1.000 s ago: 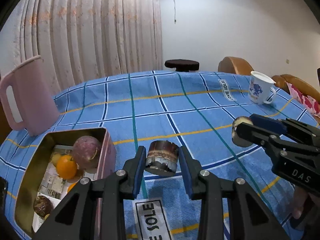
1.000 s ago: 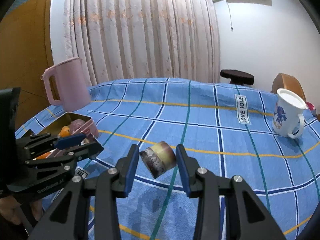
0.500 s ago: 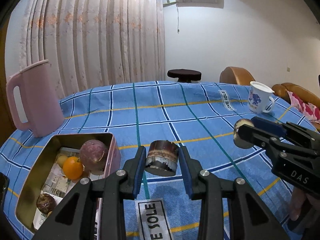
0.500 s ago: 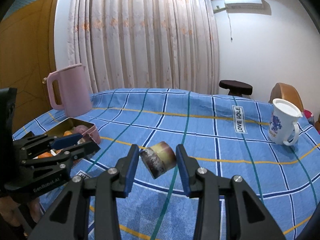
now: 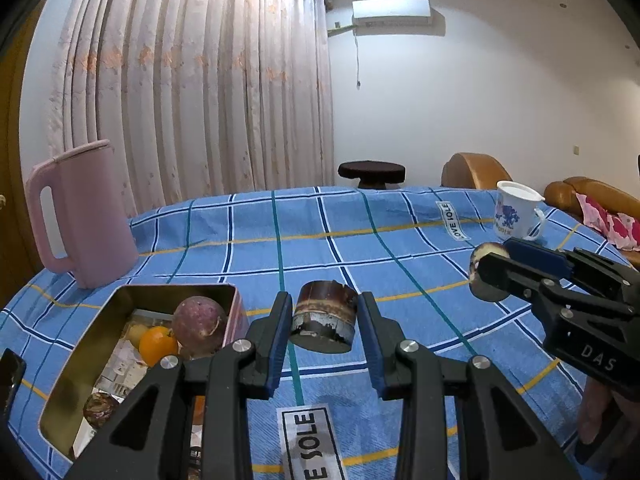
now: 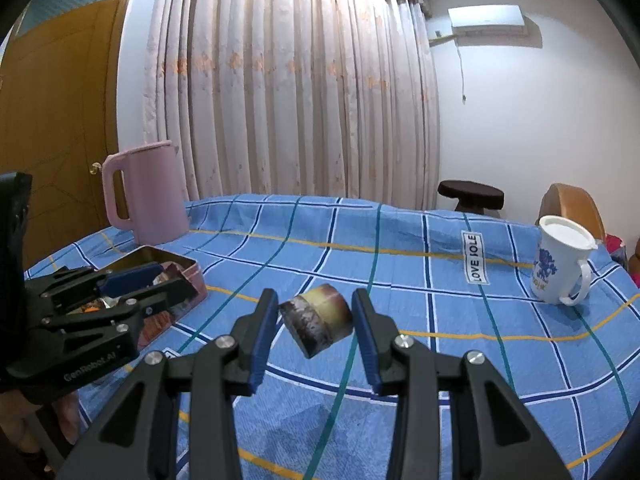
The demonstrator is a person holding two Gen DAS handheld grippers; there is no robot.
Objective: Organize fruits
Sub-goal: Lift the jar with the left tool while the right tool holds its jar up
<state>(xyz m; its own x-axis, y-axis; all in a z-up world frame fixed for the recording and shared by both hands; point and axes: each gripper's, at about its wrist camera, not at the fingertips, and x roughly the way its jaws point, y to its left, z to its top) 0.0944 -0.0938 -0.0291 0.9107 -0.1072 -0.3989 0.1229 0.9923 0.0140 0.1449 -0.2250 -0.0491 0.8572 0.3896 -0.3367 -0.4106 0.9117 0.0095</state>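
My left gripper (image 5: 324,316) is shut on a short dark sugarcane piece (image 5: 325,322), held above the blue checked tablecloth right of a metal tin (image 5: 80,364). The tin holds a purple fruit (image 5: 200,326), an orange (image 5: 157,345) and other small fruits. My right gripper (image 6: 316,322) is shut on a second, tilted sugarcane piece (image 6: 318,320) with a pale cut end, held above the cloth. The right gripper also shows in the left wrist view (image 5: 490,268) at the right. The left gripper shows in the right wrist view (image 6: 160,280) over the tin (image 6: 192,270).
A pink jug (image 5: 80,220) stands behind the tin at the far left. A white mug with blue print (image 6: 560,266) stands at the far right. A dark stool (image 5: 371,172) and brown chairs (image 5: 472,170) lie beyond the table.
Both grippers have risen and tilted up, each still holding its sugarcane piece; more of the wall and curtain shows. The table objects have not moved.
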